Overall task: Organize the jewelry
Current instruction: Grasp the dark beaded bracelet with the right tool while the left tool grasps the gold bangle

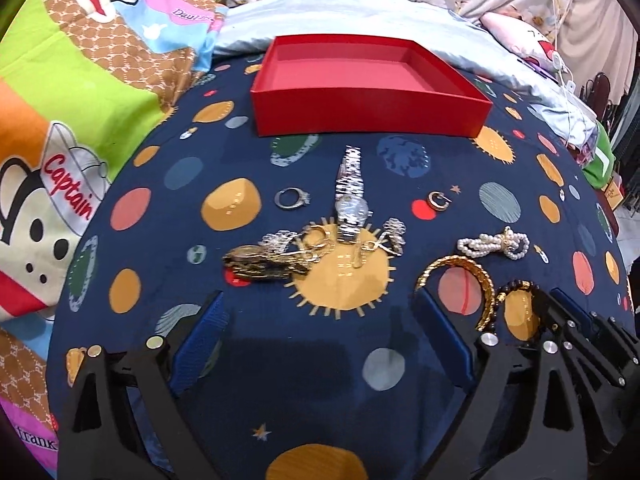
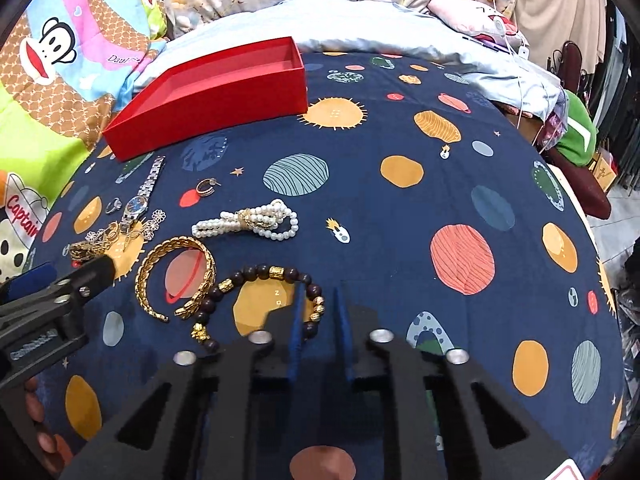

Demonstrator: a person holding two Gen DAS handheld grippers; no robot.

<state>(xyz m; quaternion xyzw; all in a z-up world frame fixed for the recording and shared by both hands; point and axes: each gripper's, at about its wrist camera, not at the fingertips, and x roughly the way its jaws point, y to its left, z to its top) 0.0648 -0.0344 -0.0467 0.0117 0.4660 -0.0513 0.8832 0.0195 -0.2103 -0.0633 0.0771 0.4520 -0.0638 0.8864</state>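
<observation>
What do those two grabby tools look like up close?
Both match. The left tool has two black plastic fingers with triangle cut-outs, round silver studs, small screws, and dark blue textured pads on the inner faces. The right tool has the same black fingers, silver studs and blue pads. No cables or sleeves show.

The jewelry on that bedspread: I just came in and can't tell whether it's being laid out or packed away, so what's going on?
A person with a gripper in each hand is sorting jewelry into the red box, which holds nothing yet. The right gripper has its jaws shut on the dark bead bracelet. The left gripper hovers open over the bedspread, short of the tangled gold pile. The watch, pearl bracelet, gold bangle and rings lie loose in front of the box.
</observation>
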